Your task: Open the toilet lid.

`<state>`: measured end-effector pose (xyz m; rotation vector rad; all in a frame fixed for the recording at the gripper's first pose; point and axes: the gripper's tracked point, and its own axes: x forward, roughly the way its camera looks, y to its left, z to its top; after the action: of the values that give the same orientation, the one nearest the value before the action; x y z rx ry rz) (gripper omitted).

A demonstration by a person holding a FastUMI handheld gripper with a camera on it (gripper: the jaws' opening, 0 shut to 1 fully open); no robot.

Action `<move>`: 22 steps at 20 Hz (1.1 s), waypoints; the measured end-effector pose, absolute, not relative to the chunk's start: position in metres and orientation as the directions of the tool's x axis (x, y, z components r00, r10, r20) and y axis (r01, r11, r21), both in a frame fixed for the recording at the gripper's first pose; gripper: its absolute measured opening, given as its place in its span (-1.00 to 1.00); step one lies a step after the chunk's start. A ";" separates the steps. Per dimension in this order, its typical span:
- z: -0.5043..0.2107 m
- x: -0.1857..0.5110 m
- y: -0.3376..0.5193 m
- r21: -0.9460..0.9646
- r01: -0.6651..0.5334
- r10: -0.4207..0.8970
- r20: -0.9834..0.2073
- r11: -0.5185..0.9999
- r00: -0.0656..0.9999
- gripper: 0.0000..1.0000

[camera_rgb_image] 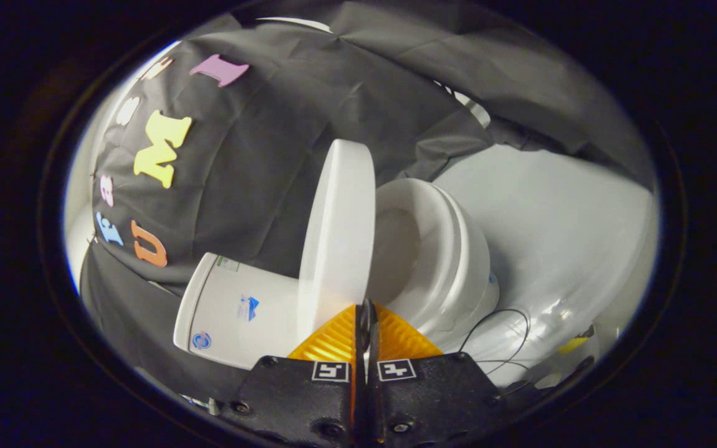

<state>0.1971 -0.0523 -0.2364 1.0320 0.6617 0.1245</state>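
The view is rolled sideways. A white toilet stands just ahead of the fingers. Its lid [338, 230] is raised, standing nearly square to the seat [439, 249] and close to the tank [234, 311]. The bowl's opening [396, 249] is uncovered. My gripper [366, 309] is shut, its orange fingers [333, 339] pressed together with nothing seen between them. The tips sit right at the lid's near edge, where lid and seat meet; I cannot tell whether they touch it.
A white glossy floor [557, 218] spreads beyond the bowl. A thin black cable [508, 330] loops on it beside the toilet's base, and a small yellow object [573, 342] lies farther out. Black cloth walls [284, 143] stand behind the tank.
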 end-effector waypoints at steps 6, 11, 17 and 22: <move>-0.216 0.198 -0.045 0.833 0.207 0.388 -0.440 0.513 0.810 -0.92; -0.198 0.199 -0.040 0.809 0.195 0.368 -0.448 0.554 0.814 -0.92; -0.173 0.199 -0.027 0.775 0.173 0.342 -0.452 0.608 0.824 -0.93; -0.153 0.199 -0.016 0.766 0.156 0.339 -0.445 0.623 0.829 -0.92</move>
<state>0.1991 -0.0158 -0.1530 0.9061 0.6049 0.1128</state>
